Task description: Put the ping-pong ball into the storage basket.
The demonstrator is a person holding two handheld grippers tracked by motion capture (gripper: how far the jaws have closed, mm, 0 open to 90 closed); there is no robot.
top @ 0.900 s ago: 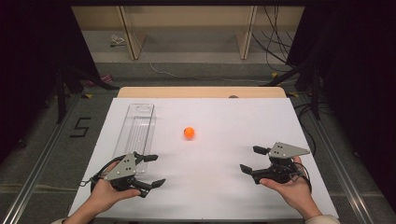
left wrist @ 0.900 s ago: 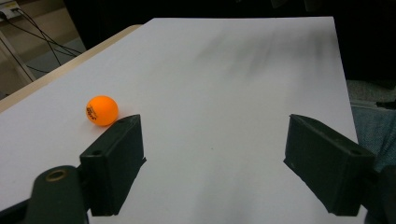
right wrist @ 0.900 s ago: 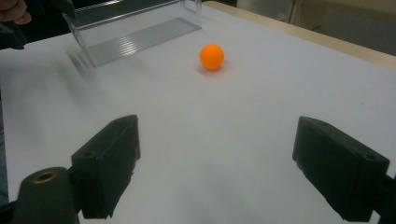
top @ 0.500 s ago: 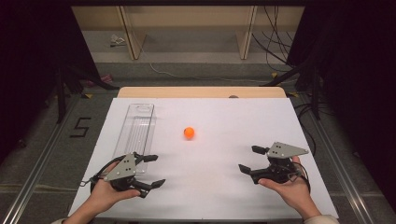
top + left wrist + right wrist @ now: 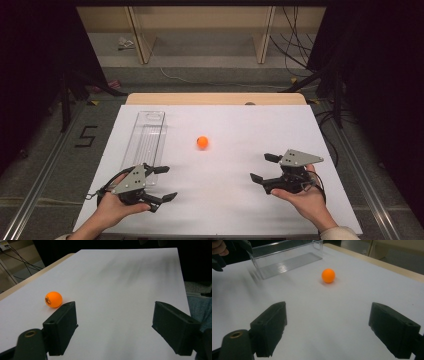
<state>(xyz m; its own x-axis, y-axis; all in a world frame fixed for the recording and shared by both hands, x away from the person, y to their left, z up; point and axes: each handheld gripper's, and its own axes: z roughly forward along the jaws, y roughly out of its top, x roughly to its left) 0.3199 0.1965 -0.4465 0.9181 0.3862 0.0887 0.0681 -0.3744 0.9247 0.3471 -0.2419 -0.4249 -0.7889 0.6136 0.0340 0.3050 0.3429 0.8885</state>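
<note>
- High view: the left gripper (image 5: 162, 183) and the right gripper (image 5: 265, 167) both rest spread wide, empty.
- An orange ball (image 5: 202, 142) lies ahead between them, well apart, just right of a clear tray (image 5: 145, 145).

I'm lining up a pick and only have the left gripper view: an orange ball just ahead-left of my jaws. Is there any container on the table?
Observer: Yes, a clear tray lies along the left side of the table, and it is empty.
Operator: Where is it relative to the ball?
Observer: The orange ball sits to the tray's right, apart from it.
Operator: And the other tool?
Observer: The right tool is open with nothing between its jaws, over the table's near right part.
</note>
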